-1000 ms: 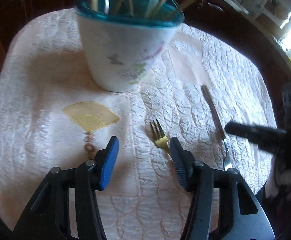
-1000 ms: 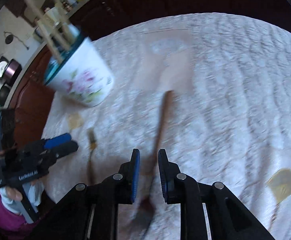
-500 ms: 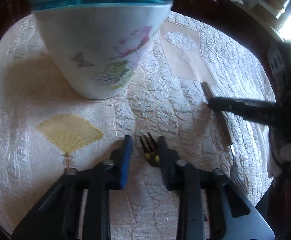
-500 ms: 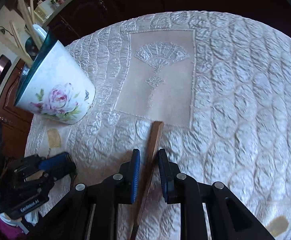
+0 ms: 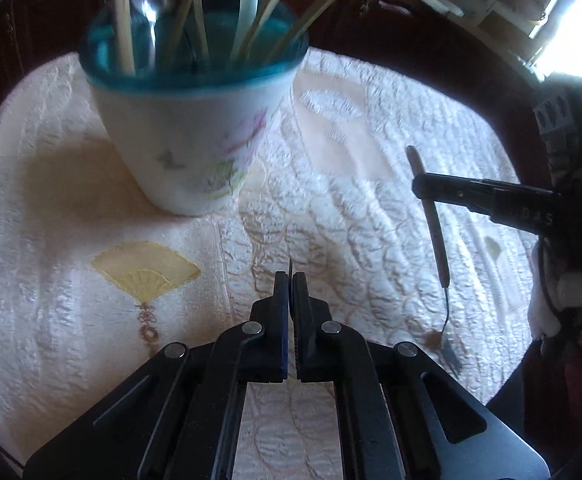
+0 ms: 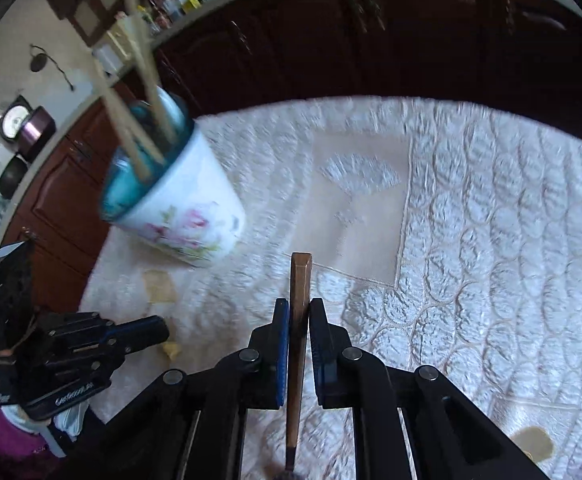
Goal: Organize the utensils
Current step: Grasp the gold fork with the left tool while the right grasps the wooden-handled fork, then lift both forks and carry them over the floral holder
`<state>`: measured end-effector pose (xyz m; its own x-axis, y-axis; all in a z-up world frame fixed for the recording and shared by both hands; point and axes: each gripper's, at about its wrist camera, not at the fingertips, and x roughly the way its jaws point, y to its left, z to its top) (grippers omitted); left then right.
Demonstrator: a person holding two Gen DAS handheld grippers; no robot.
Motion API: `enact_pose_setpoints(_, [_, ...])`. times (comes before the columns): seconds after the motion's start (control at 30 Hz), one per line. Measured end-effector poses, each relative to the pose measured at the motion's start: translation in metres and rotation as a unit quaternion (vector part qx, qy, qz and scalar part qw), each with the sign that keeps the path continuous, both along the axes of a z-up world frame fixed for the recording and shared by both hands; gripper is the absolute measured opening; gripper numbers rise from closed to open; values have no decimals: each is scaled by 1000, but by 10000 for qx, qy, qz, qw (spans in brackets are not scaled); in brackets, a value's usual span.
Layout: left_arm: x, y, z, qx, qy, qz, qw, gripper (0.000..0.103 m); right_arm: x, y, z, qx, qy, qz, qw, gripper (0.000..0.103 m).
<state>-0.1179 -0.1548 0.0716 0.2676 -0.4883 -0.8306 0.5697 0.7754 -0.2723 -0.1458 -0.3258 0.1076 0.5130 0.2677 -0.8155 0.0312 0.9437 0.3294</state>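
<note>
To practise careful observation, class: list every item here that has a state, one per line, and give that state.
left tool, shut on the gold fork
gold fork, gripped, only a thin edge showing
right tool, shut on the wooden-handled fork
wooden-handled fork, held by its handle, tilted, tines low
cup, upright on the tablecloth, holding chopsticks

The scene is viewed from low behind each gripper, forward along its fingers and close over the quilted cloth. The floral cup and cloth are shared by both views.
</note>
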Motion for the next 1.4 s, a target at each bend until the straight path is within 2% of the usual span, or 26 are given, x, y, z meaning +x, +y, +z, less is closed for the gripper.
enact_pose_setpoints(0.17, [-7, 11, 27, -147, -262, 2, 9995, 0, -19, 2, 32, -102, -290, 133, 9994, 9])
enact_pose_setpoints(0.27, [-11, 19, 33, -125, -354, 0, 9993, 0, -26, 8, 38, -169, -335, 158, 9992, 9])
enact_pose_setpoints(0.53, [-11, 13, 2, 55, 90, 124, 9999, 4, -35, 12, 46, -219, -396, 130, 9989, 9])
enact_pose_setpoints(0.6, [-8, 4, -7, 141, 161, 125, 9997, 15, -36, 14, 48, -237, -403, 139, 9988, 9])
enact_pose_setpoints(0.67, [-4, -5, -16, 281, 245, 115, 9992, 18, -37, 15, 49, -255, -405, 149, 9987, 9])
enact_pose_setpoints(0.83, [3, -22, -36, 620, 294, 110, 9976, 15, -42, 18, 54, -303, -431, 175, 9985, 9])
enact_pose_setpoints(0.87, [3, -22, -36, 639, 231, 77, 9977, 4, -43, 19, 55, -312, -441, 192, 9984, 9])
enact_pose_setpoints(0.9, [2, -22, -34, 620, 178, 32, 9979, 3, -44, 20, 56, -320, -450, 202, 9983, 9])
enact_pose_setpoints(1.03, [-4, -9, -19, 311, 76, -12, 9995, 1, -50, 24, 63, -338, -552, 231, 9976, 9])
enact_pose_setpoints(1.4, [-17, 45, 68, -298, -671, 199, 9971, 1, -61, 47, 101, -392, -1005, 468, 9931, 9])
